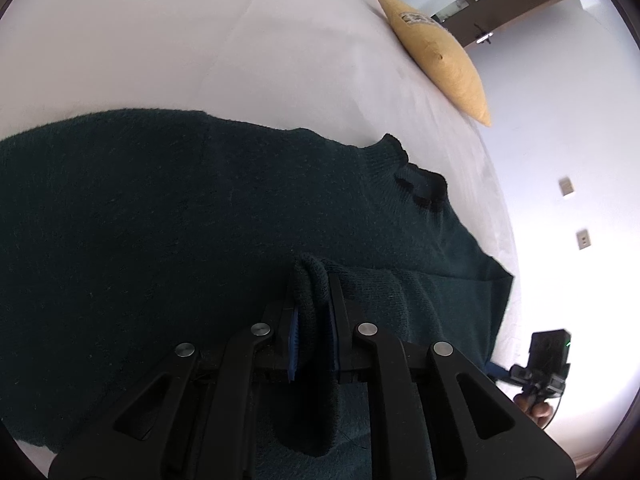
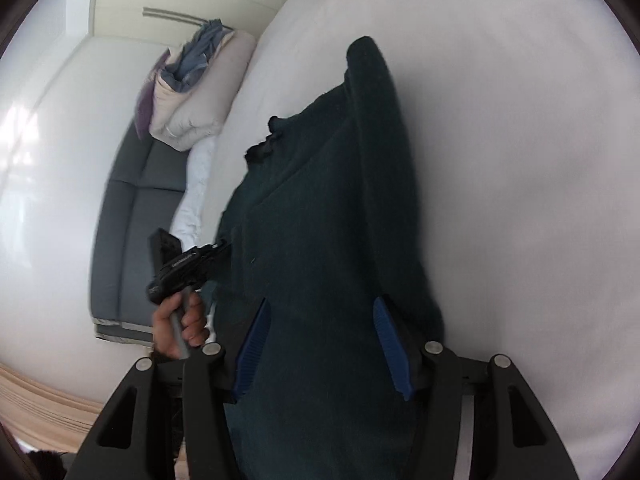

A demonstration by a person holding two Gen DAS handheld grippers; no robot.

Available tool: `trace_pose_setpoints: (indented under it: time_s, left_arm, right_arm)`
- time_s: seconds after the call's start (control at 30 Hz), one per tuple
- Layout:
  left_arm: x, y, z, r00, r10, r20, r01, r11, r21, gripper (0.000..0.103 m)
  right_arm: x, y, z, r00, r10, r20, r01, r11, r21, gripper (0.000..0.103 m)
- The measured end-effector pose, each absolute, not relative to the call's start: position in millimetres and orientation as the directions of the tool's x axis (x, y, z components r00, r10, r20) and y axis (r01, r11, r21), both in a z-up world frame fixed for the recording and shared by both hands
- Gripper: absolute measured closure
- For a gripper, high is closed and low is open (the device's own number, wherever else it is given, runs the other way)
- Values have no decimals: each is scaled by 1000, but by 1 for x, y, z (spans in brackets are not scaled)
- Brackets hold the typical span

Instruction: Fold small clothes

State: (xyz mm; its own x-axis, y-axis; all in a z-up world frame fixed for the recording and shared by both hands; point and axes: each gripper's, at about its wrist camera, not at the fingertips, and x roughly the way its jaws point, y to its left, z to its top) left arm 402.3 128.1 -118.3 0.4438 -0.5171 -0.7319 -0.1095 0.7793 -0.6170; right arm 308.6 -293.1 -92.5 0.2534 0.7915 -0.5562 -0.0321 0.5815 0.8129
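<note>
So the dark green knitted sweater (image 1: 168, 216) is spread out flat on the white bed sheet (image 1: 200, 40), filling the middle and lower left of the left wrist view, with its ruffled black collar (image 1: 420, 188) off to the centre right. The left gripper (image 1: 312, 312) at the bottom centre is clenched on a rolled-up bit of the knit. It looks like a cuff or a hem edge, can't say which. My guess is it's pinching that edge so it can carry it over the body of the sweater for a fold.

The right gripper (image 2: 320, 344) is a different story: its blue pads (image 2: 390, 344) stand apart at the bottom of the right wrist view, with sweater fabric lying under and between them, but nothing is pressed, so it's released for now. It seems lined up to grab the other side.

In the right wrist view you can see a hand (image 2: 184, 320) at lower left gripping the left tool's handle. A mustard-yellow cushion (image 1: 436, 52) sits at the upper right of the bed, well clear of the sweater, and a pile of folded bedding (image 2: 192, 92) sits on a grey sofa (image 2: 132, 216).
</note>
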Motion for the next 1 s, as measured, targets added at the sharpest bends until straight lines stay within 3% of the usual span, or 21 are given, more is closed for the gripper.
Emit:
trace_pose_setpoints:
  time_s: [0.07, 0.2, 0.37, 0.47, 0.5, 0.57, 0.63, 0.67, 0.7, 0.8, 1.0]
  left_arm:
    - [401, 132, -119, 448, -530, -720, -116, 764, -634, 92]
    - [395, 130, -114, 463, -509, -726, -119, 776, -619, 88]
    - [390, 118, -103, 476, -459, -750, -89, 823, -561, 78]
    - [388, 114, -100, 490, -472, -733, -75, 815, -574, 49]
    - [388, 113, -99, 501, -476, -723, -72, 810, -582, 43]
    - [388, 112, -99, 507, -470, -723, -78, 809, -582, 43]
    - [386, 110, -99, 509, -474, -718, -76, 806, -586, 40]
    - [386, 110, -98, 512, -477, -714, -72, 805, -589, 40]
    - [385, 110, -98, 515, -479, -711, -70, 803, -592, 39]
    - [384, 112, -99, 525, -488, -697, -66, 793, -605, 39]
    - [382, 112, -101, 533, -492, -688, -65, 787, -613, 38]
  right_arm:
    - [297, -304, -87, 273, 782, -561, -23, 588, 808, 47]
    - [292, -331, -66, 400, 615, -680, 90, 712, 697, 44]
    - [307, -290, -39, 394, 722, -569, -36, 631, 775, 43]
    - [318, -253, -49, 322, 781, -535, -73, 584, 809, 43]
    - [323, -245, -58, 309, 783, -540, -64, 583, 810, 43]
    - [333, -245, -81, 320, 759, -567, 11, 596, 803, 43]
    - [343, -263, -104, 378, 726, -574, 94, 587, 804, 65]
    - [347, -277, -112, 409, 718, -563, 139, 561, 816, 87]
    - [349, -292, -119, 442, 702, -559, 193, 534, 823, 103]
    - [351, -321, -132, 512, 684, -520, 233, 472, 850, 103]
    - [348, -343, -117, 613, 552, -565, 271, 525, 807, 103]
